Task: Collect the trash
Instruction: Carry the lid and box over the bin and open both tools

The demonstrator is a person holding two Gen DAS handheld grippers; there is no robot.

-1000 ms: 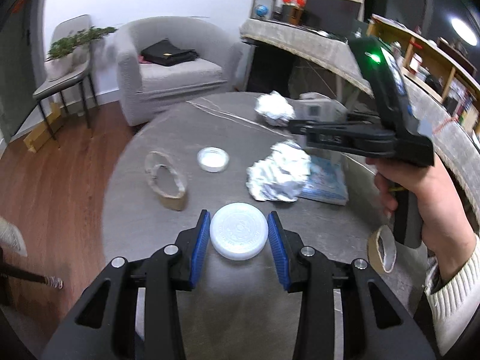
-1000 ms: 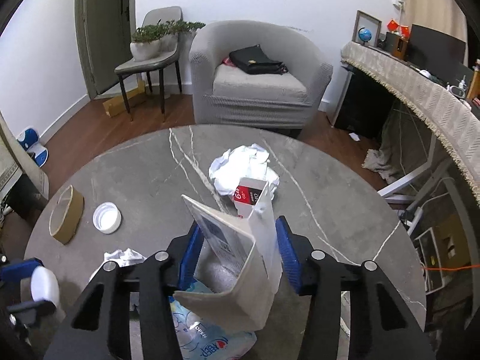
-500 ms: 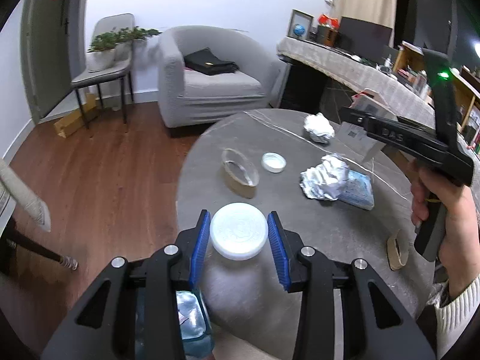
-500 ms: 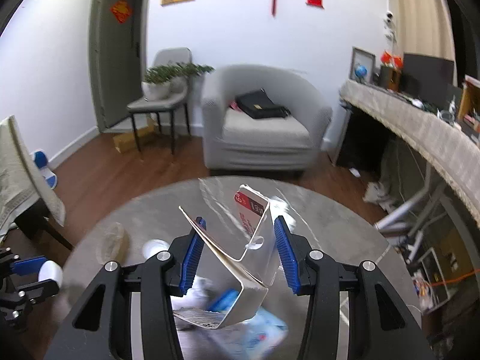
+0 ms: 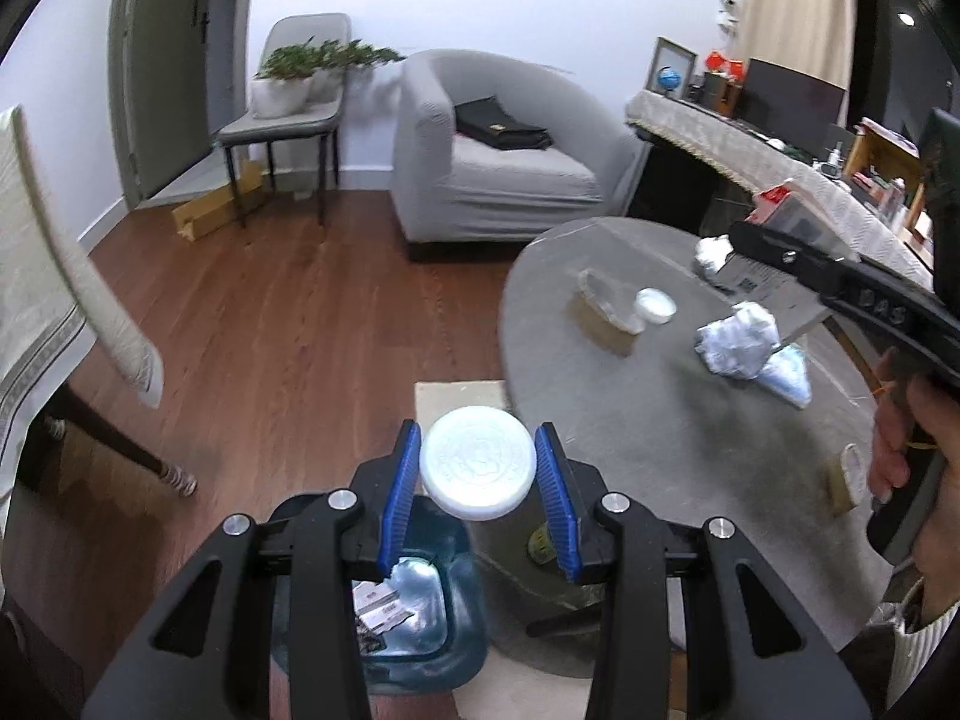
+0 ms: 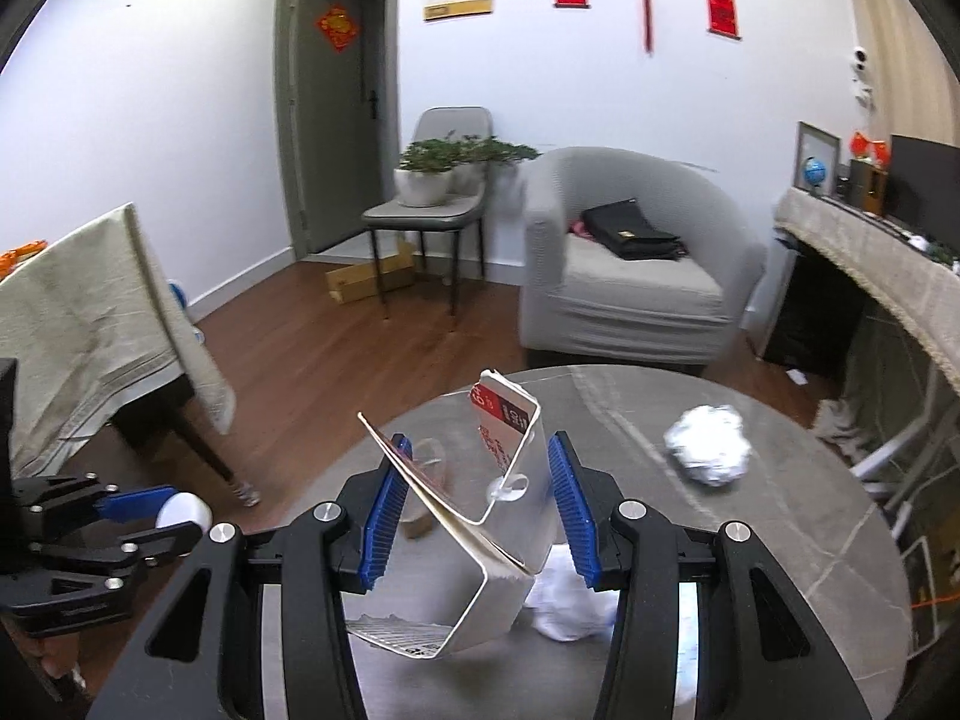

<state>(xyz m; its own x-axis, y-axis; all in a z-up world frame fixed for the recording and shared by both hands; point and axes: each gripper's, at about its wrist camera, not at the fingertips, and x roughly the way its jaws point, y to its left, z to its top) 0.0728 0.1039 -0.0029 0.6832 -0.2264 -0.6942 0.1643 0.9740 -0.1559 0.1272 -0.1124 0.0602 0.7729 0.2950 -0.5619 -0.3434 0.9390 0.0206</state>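
Observation:
My left gripper is shut on a round white plastic lid and holds it off the table's left edge, above a blue translucent bin on the floor that holds some scraps. My right gripper is shut on an opened silver-lined carton with a red label, held above the round grey table. On the table lie a crumpled foil ball, another foil wad, a small white lid, a tape roll and a blue-white packet.
A second tape roll lies at the table's near right edge. A grey armchair with a black bag, a chair with potted plants and a cloth-covered table stand around on the wooden floor.
My left gripper has carried the white lid left, off the table to above the blue bin. My right gripper has lifted the carton up from the table.

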